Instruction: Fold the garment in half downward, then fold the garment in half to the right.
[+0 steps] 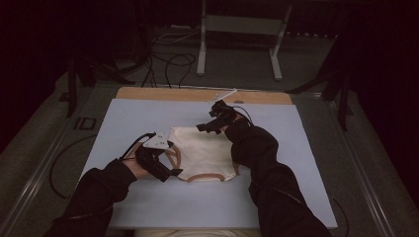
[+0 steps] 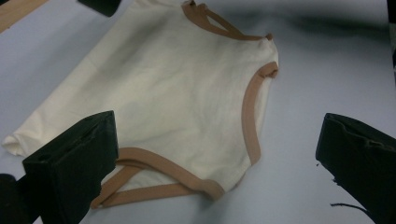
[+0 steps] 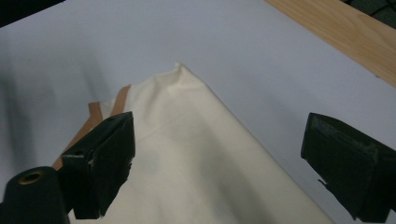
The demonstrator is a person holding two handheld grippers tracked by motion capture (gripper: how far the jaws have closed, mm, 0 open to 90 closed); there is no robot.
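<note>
Dim grey carpet floor point(image 1: 49, 128) surrounds a desk covered by a pale blue-grey mat point(image 1: 207, 202), with a strip of bare light wood point(image 1: 148, 93) showing along the desk's far edge. At the middle of the mat lies a cream cotton garment with tan-brown trim point(image 1: 205, 153), spread flat; its banded openings face the person's side and left, and a plain folded corner points toward the far edge.

Just at the garment's near-left edge hovers the left hand-held gripper point(image 1: 170, 173), its black jaws spread wide apart in the left gripper view, one over the tan band and one over bare mat, clasping nothing. Over the far corner of the cloth sits the right hand-held gripper point(image 1: 203, 128), jaws likewise parted wide, straddling the cream corner without pinching it. Dark sleeves point(image 1: 267, 168) run back from both toward the near edge.

Beyond the desk, black cables point(image 1: 168, 61) loop across the floor near a white metal frame stand point(image 1: 239, 24); the room's sides fall into darkness.
</note>
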